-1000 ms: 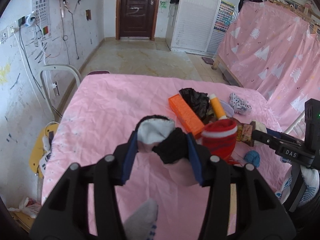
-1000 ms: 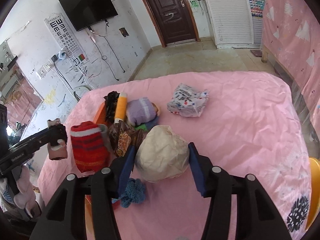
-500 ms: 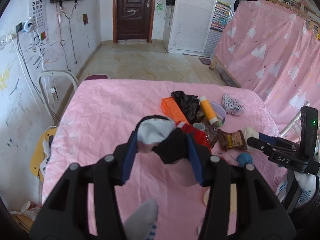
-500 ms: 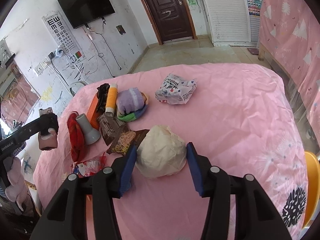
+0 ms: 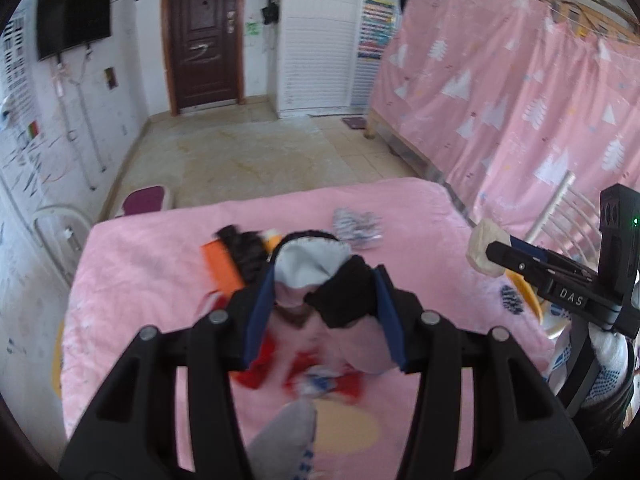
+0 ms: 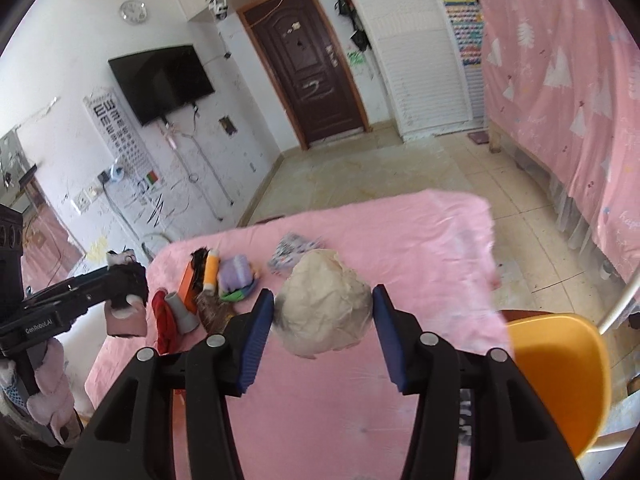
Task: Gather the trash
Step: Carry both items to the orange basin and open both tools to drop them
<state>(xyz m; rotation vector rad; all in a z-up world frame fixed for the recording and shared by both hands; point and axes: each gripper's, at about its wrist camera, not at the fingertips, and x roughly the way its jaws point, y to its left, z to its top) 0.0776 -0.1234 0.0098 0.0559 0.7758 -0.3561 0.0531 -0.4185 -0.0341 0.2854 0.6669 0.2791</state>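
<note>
My left gripper (image 5: pixel 326 302) is shut on a black, grey and pink sock-like cloth (image 5: pixel 316 276), held above the pink table (image 5: pixel 140 264); it also shows in the right wrist view (image 6: pixel 124 296). My right gripper (image 6: pixel 323 312) is shut on a crumpled beige paper ball (image 6: pixel 324 304), held above the pink table (image 6: pixel 400 248); the ball also shows at the right of the left wrist view (image 5: pixel 482 250). Loose trash lies on the table: an orange box (image 5: pixel 220 266), a black bag (image 5: pixel 244 250), a printed wrapper (image 6: pixel 294 248), a red cloth (image 6: pixel 164 320).
A grey cup (image 6: pixel 182 312), an orange tube (image 6: pixel 212 270), a purple bundle (image 6: pixel 238 272) and a brown wrapper (image 6: pixel 212 310) lie among the trash. An orange chair (image 6: pixel 556 368) stands right of the table. A pink curtain (image 5: pixel 520 100) hangs at the right.
Both grippers have lifted higher and pulled back, still holding their loads. The table items look smaller and farther. The red cloth that stood up has slumped flat, baring the grey cup.
</note>
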